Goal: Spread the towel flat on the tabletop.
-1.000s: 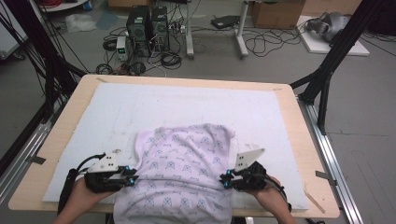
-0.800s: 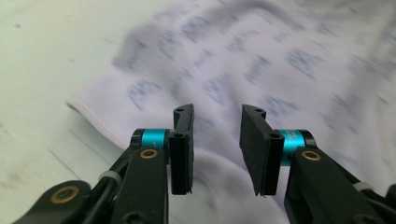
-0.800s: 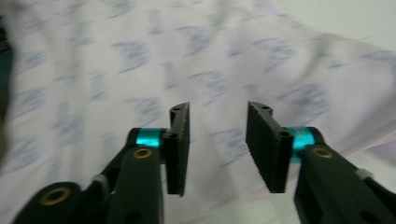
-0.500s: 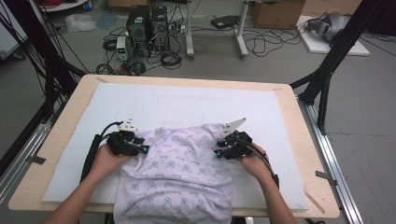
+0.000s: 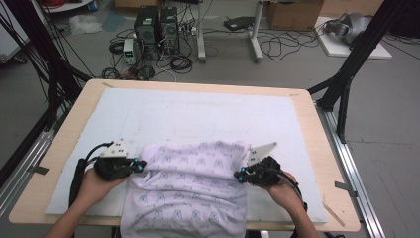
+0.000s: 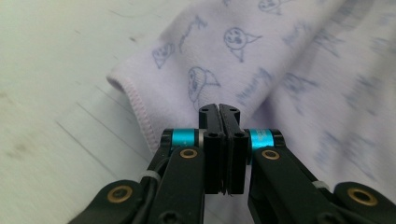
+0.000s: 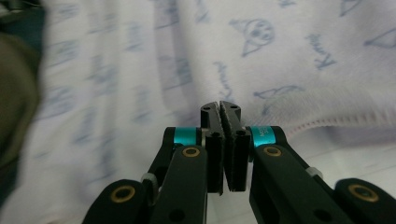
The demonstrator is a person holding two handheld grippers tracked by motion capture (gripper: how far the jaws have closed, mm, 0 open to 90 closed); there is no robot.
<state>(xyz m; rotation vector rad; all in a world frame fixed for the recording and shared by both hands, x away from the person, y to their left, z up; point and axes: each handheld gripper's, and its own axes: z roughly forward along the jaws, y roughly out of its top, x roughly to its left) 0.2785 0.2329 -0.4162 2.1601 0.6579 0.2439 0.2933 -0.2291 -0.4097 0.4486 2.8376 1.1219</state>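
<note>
Both tongs – left tongs [image 5: 140,165], right tongs [image 5: 239,175] – are pressed together, nothing visibly pinched; soft lilac printed cloth [image 5: 190,183], stitched hem, runs off the frame's bottom edge.

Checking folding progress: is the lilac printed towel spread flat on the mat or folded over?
Folded over. The towel has a rounded doubled edge at its far side, and its near end hangs off the table.

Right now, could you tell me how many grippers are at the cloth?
2: the left gripper at the lilac printed cloth's left edge, the right gripper at its right edge, both with jaws shut.
</note>
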